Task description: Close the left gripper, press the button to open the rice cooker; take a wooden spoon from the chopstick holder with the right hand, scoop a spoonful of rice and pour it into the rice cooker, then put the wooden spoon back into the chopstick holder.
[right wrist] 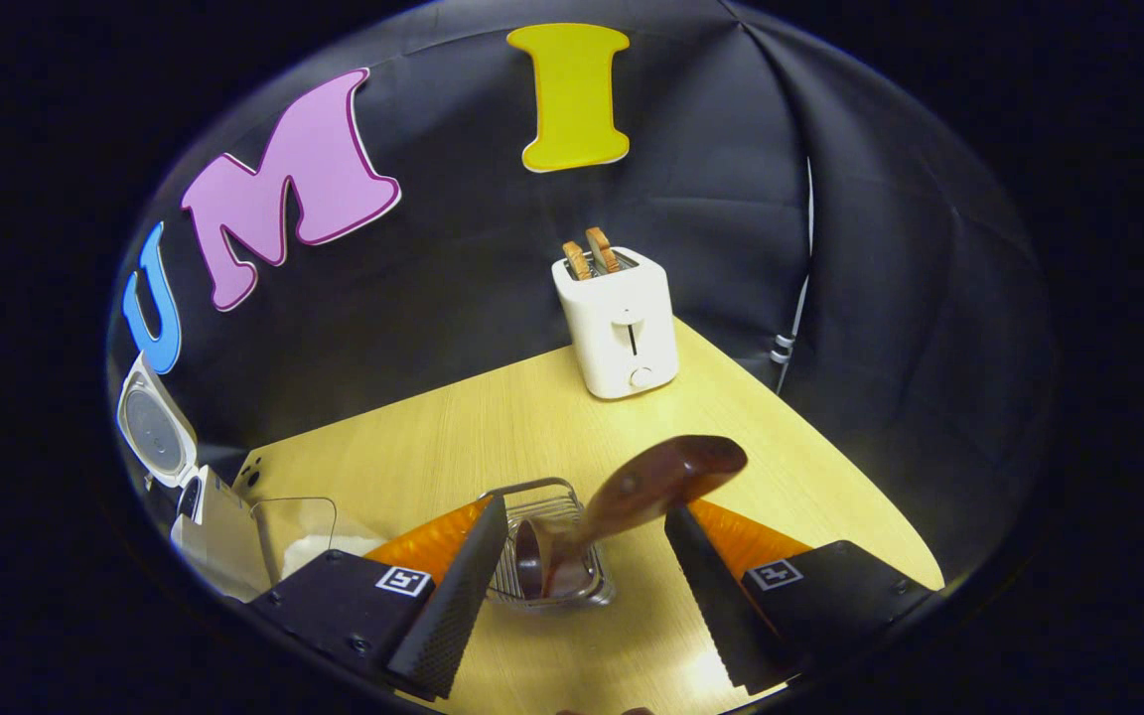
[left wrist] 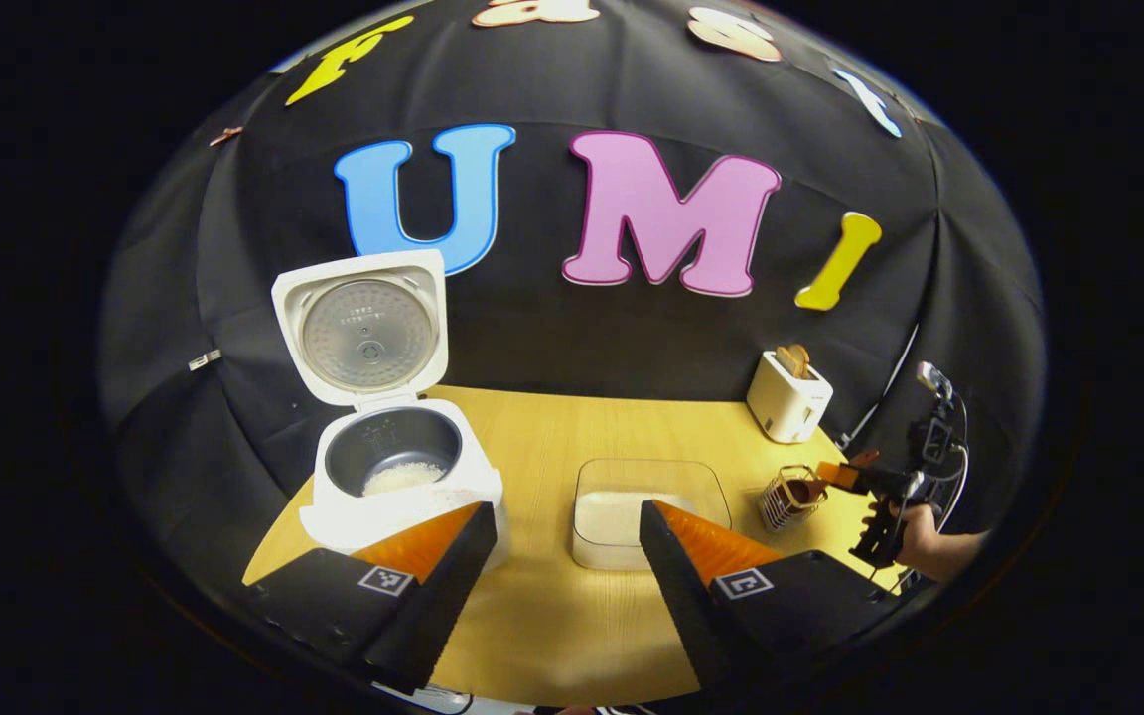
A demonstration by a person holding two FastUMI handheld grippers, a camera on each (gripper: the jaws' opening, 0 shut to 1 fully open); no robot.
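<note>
The white rice cooker (left wrist: 395, 492) stands open at the left with its lid (left wrist: 363, 328) upright and some rice in the pot (left wrist: 403, 477). My left gripper (left wrist: 564, 516) is open, hovering in front of the clear rice box (left wrist: 647, 511). The wire chopstick holder (right wrist: 532, 489) holds a dark wooden spoon (right wrist: 666, 475), handle down, leaning with its bowl up to the right. My right gripper (right wrist: 587, 511) is open around the spoon's neck without pressing it. In the left gripper view, a hand holds the right gripper (left wrist: 845, 475) just above the holder (left wrist: 788, 499).
A white toaster (right wrist: 622, 328) with two bread slices stands at the back right of the wooden table (left wrist: 552, 427). A second dark utensil (right wrist: 530, 558) sits in the holder. The open cooker (right wrist: 210, 521) and rice box (right wrist: 299, 536) lie to the right gripper's left.
</note>
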